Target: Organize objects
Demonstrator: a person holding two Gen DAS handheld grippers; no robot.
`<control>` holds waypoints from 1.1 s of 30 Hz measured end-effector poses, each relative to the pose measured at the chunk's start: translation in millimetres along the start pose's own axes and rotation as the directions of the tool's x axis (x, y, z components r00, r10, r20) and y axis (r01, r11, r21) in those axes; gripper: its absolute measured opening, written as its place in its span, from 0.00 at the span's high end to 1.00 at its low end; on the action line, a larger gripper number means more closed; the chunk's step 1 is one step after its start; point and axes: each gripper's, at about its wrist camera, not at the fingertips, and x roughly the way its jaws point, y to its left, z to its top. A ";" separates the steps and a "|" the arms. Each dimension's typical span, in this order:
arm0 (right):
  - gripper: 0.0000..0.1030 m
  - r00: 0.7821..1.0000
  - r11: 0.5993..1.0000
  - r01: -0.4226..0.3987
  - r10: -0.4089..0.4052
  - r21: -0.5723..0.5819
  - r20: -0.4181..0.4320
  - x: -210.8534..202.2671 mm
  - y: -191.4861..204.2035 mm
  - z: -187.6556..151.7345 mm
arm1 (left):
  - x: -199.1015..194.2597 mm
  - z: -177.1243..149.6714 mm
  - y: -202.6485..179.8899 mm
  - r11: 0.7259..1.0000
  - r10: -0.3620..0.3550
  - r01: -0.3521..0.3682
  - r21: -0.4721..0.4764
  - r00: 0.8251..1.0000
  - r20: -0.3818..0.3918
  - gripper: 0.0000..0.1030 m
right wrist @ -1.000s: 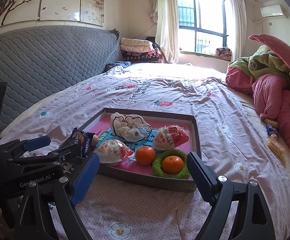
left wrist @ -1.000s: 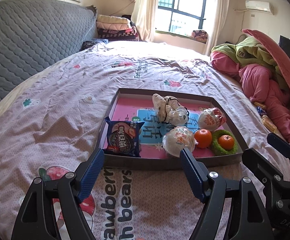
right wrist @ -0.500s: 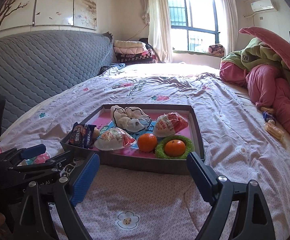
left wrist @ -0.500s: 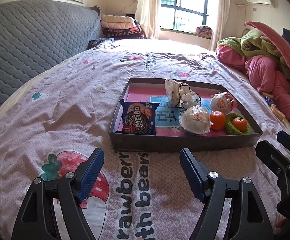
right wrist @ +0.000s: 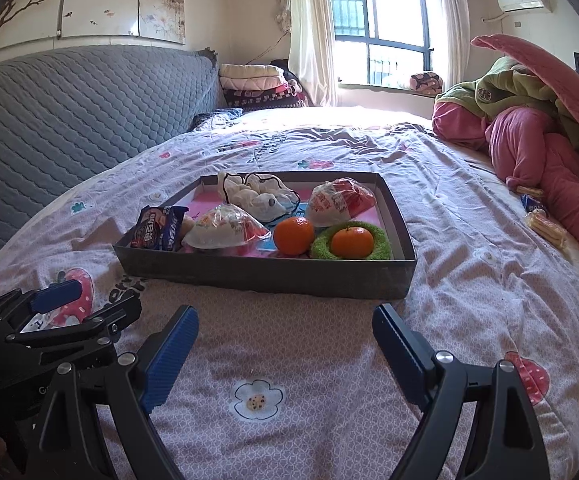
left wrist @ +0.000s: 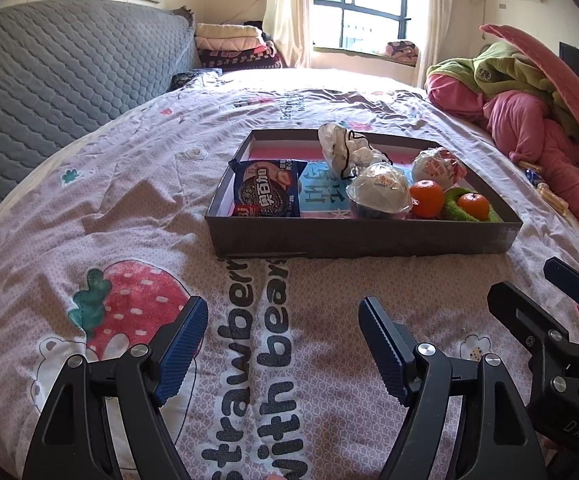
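Bedroom setting: a bed covered by a pink patterned quilt (left wrist: 137,200) carries the work area, with a grey quilted headboard (right wrist: 69,112) to the left and a window (right wrist: 381,28) behind. Left gripper (left wrist: 283,320) is spread wide, both blue pads empty, held low over the quilt's strawberry print and lettering. Right gripper (right wrist: 285,328) is likewise spread wide and empty, positioned over the quilt just short of the tray. Each gripper appears at the edge of the other's view, so the two sit side by side. Directly ahead of both lies a shallow dark tray (right wrist: 265,276) resting on the quilt. At its left end sits a dark blue cookie packet (left wrist: 267,194), propped against the tray wall. Near the centre front is a wrapped white bun (left wrist: 379,192), with a second wrapped bun (right wrist: 335,202) behind on the right. A loose orange (right wrist: 293,235) lies between the front bun and a green ring (right wrist: 381,246), and a second orange (right wrist: 351,242) sits inside that ring. A white cloth item with black trim (right wrist: 257,196) occupies the rear of the tray. Compared with one second ago, both grippers have withdrawn: the tray now stands well apart from the pads, where earlier its front wall lay just at the fingertips. Tray contents are unchanged in position. A heap of pink and green bedding (left wrist: 529,96) lies at the right.
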 end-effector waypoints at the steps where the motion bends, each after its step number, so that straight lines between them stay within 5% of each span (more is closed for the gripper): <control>1: 0.14 1.000 1.000 0.003 -0.003 -0.004 -0.003 -0.1 -0.1 -1.6 | 0.1 -1.3 -0.8 1.000 -0.002 0.002 0.003 1.000 -0.003 0.23; 33: 0.14 0.996 0.998 0.065 -0.066 -0.028 -0.053 5.6 5.9 -33.4 | 10.2 -29.5 -5.2 1.000 0.017 -0.017 0.001 0.999 -0.047 0.24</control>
